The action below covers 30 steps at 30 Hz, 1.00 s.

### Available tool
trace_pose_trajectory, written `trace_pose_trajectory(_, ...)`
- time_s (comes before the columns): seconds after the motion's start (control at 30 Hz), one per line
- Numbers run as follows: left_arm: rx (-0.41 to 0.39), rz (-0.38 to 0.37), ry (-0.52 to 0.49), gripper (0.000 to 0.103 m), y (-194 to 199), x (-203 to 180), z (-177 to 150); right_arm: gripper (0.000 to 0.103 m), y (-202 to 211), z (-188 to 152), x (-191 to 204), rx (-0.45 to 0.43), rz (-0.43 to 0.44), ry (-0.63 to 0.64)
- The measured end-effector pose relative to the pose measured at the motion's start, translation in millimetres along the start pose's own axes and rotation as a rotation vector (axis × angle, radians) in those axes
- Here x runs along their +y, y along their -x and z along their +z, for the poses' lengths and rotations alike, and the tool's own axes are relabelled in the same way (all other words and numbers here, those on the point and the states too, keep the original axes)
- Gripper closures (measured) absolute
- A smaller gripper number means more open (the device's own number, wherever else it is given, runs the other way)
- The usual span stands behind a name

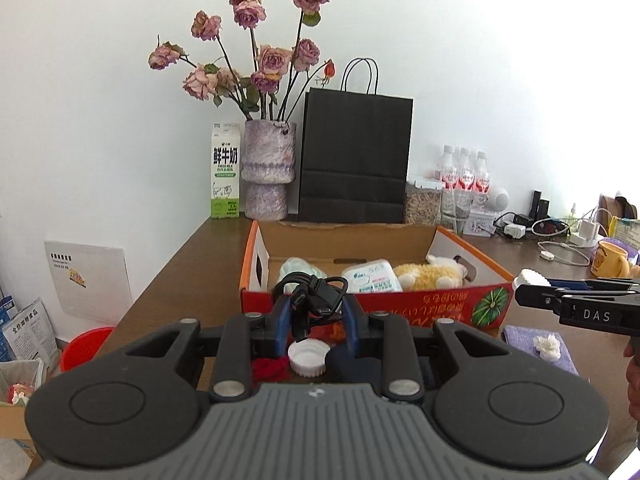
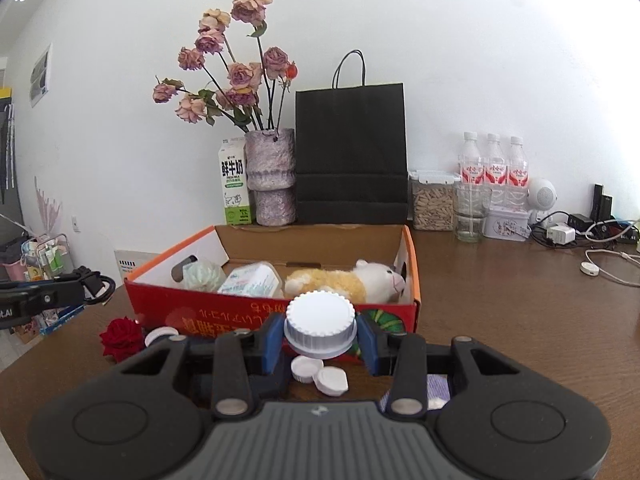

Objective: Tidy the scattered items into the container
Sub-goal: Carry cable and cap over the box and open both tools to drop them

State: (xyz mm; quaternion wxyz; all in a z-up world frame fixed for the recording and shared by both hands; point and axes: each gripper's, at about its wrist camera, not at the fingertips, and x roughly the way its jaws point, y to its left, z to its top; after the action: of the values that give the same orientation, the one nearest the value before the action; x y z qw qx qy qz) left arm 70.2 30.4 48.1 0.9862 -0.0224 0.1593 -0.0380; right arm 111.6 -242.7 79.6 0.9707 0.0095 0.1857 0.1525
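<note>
An open red and orange cardboard box (image 1: 420,304) (image 2: 224,320) stands on the brown table. It holds a plush toy (image 1: 432,274) (image 2: 344,280), a wipes pack (image 1: 374,276) (image 2: 252,280) and a pale bundle (image 1: 300,270). My left gripper (image 1: 316,312) is shut on a coiled black cable (image 1: 312,292), just before the box's near wall. My right gripper (image 2: 320,330) is shut on a large white ribbed cap (image 2: 320,324), also near that wall. White caps (image 1: 308,356) (image 2: 318,372), a red fabric rose (image 2: 122,338) and a dark item (image 1: 352,364) lie on the table.
A purple cloth (image 1: 536,344) with a white wad lies to the right. At the back stand a milk carton (image 1: 225,172), a vase of dried roses (image 1: 269,172), a black paper bag (image 1: 354,160), water bottles (image 2: 494,168), a jar (image 2: 434,200) and chargers with cables (image 2: 580,228). A yellow mug (image 1: 610,258) stands far right.
</note>
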Motion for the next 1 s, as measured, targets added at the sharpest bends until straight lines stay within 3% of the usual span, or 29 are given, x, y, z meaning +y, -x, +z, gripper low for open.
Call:
trace_pose_trajectory(0.23,-0.092,-0.019,0.029,0.076,-36,-8,41,0.064,-42,46,13,-0.082,0.019,-0.003)
trace_pose_trajectory(0.47,-0.097,0.013,0.077,0.076,-110,-14,69,0.064,-112,84,17,-0.123,0.018,-0.058)
trace_pose_trajectory(0.67,0.006,0.052,0.121,0.076,-175,-8,60,0.064,-156,72,7,-0.059,-0.001,-0.082)
trace_pose_trajectory(1.0,0.038,0.079,0.091,0.076,-182,-10,49,0.064,-166,63,6,-0.032,-0.017,-0.088)
